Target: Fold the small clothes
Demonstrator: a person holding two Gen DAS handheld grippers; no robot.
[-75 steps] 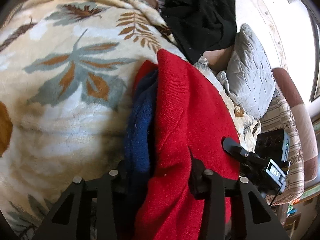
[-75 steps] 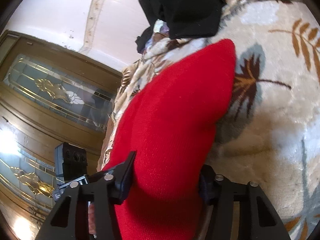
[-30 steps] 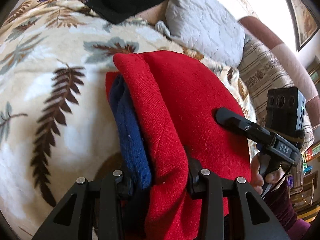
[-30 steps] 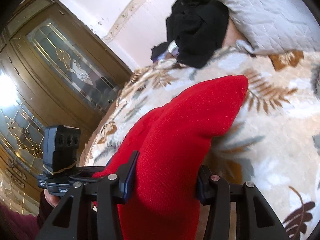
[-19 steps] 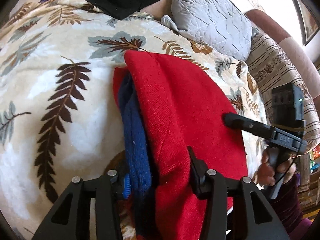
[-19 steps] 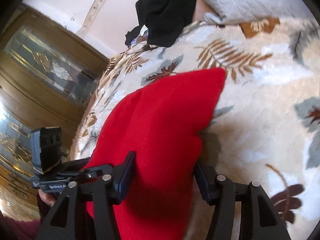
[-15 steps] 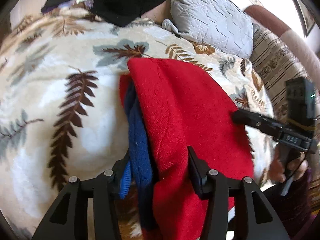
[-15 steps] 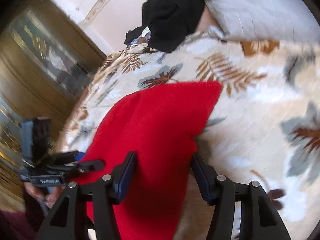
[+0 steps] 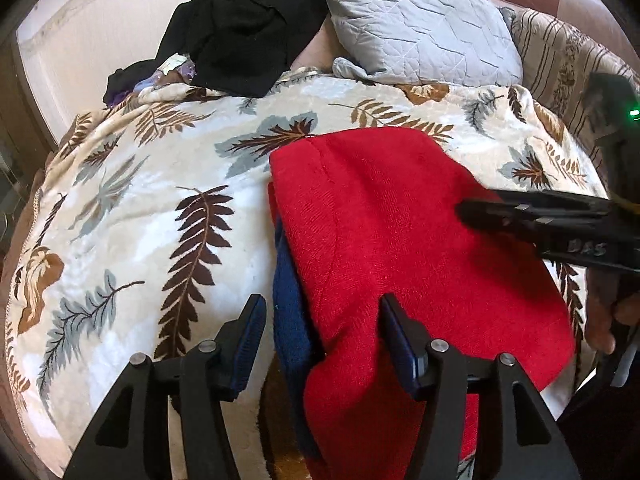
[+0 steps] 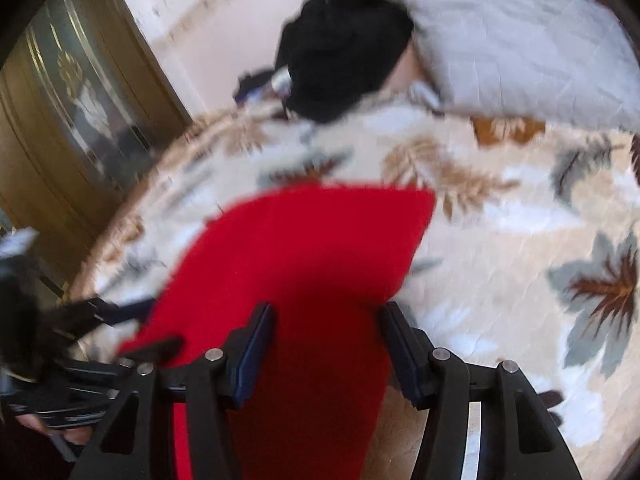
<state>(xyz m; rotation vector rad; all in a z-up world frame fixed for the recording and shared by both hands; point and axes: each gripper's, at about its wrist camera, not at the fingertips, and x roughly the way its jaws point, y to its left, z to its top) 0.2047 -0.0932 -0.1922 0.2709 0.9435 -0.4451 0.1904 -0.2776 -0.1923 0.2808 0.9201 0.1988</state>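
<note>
Two layers show in the folded red knitted garment [image 9: 400,248], a dark blue knitted layer [image 9: 290,320] peeking from its left edge, lying on the cream leaf-patterned blanket [image 9: 120,208]. The left gripper [image 9: 320,332] is opening, fingers apart around the near edge without pressing. The right gripper [image 10: 326,336] stands apart astride the garment's other near edge; blur hides any contact there. Beyond both grippers lie a crumpled black cloth pile [image 9: 244,20] and a grey quilted pillow [image 9: 420,24]. The garment's nearest part is cut off beneath the fingers.
</note>
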